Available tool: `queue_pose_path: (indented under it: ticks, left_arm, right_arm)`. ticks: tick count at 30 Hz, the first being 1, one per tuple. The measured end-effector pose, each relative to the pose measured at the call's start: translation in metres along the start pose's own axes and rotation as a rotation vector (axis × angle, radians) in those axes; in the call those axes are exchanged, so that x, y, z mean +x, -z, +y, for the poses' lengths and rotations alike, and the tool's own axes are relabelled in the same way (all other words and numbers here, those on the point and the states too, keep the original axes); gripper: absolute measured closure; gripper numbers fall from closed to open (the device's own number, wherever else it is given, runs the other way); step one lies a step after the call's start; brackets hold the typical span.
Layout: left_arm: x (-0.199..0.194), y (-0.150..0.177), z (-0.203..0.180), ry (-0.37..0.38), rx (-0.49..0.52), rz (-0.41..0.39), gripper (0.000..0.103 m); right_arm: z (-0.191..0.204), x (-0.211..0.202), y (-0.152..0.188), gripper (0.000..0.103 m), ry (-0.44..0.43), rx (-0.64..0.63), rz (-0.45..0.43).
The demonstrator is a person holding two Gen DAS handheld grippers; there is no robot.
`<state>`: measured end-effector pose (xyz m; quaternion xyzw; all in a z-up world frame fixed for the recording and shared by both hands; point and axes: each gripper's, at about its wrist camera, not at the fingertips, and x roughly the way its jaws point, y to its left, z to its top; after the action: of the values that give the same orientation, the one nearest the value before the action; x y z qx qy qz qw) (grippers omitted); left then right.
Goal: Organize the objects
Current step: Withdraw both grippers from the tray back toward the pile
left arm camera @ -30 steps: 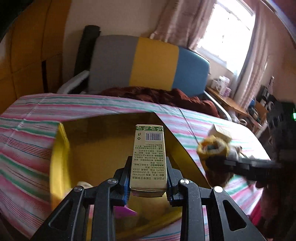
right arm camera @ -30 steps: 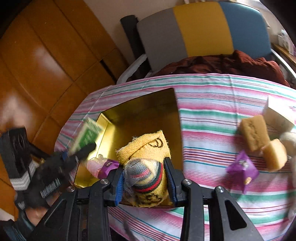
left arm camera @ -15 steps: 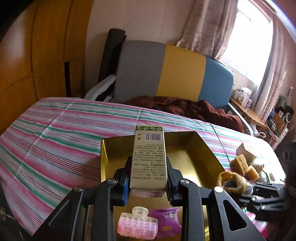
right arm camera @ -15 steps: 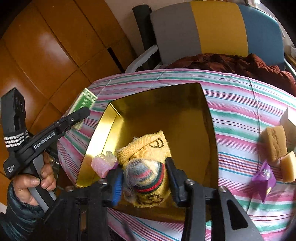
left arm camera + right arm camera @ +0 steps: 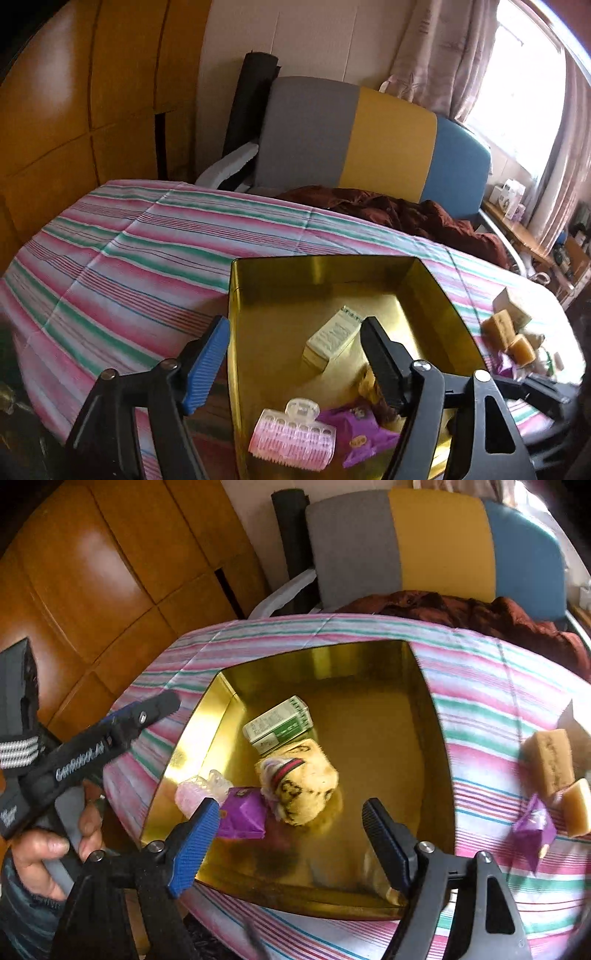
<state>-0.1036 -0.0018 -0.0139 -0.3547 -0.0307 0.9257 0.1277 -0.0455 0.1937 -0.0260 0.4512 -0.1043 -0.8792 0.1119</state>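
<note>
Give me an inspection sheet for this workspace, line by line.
Surface: striped tablecloth covers the table.
Job's things: gold tin tray holds a green-and-white carton, a yellow knitted bundle, a pink hair clip and a purple packet.
Clutter: two sponges, another purple packet and a pale box lie on the cloth outside the tray.
Grippers: left tool open, empty; right tool open, empty.
Cables: nothing seen.
Surroundings: tricolour chair, wooden wardrobe, curtained window.
</note>
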Motion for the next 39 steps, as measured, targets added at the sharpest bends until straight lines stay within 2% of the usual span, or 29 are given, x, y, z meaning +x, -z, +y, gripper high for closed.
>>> queue_pose_path:
  ticks: [6, 9, 11, 15, 17, 34, 39]
  left_arm:
    - [-0.014, 0.017, -0.009, -0.043, 0.016, -0.017, 0.023]
    - [-0.022, 0.024, -0.011, -0.073, 0.026, -0.042, 0.013]
    - [-0.027, 0.027, -0.015, -0.082, 0.040, -0.059, 0.012]
    - [-0.035, 0.032, -0.020, -0.086, 0.054, -0.072, 0.011]
    - [-0.037, 0.033, -0.022, -0.081, 0.058, -0.072, 0.008]
    - [-0.049, 0.045, -0.051, -0.047, 0.124, -0.062, 0.007]
    - [-0.049, 0.047, -0.061, -0.031, 0.149, -0.056, 0.008]
  right_arm:
    - [0.007, -0.021, 0.006, 0.021, 0.111, -0.037, -0.120]
    - [0.013, -0.033, 0.010, 0.021, 0.163, -0.085, -0.192]
    - [0.013, -0.037, 0.009, 0.021, 0.173, -0.093, -0.214]
    - [0.010, -0.041, 0.010, 0.021, 0.163, -0.074, -0.216]
    - [0.007, -0.043, 0.011, 0.021, 0.162, -0.062, -0.214]
    - [-0.021, -0.055, 0.021, 0.021, 0.192, 0.007, -0.202]
    - [-0.032, -0.062, 0.023, 0.017, 0.215, 0.020, -0.213]
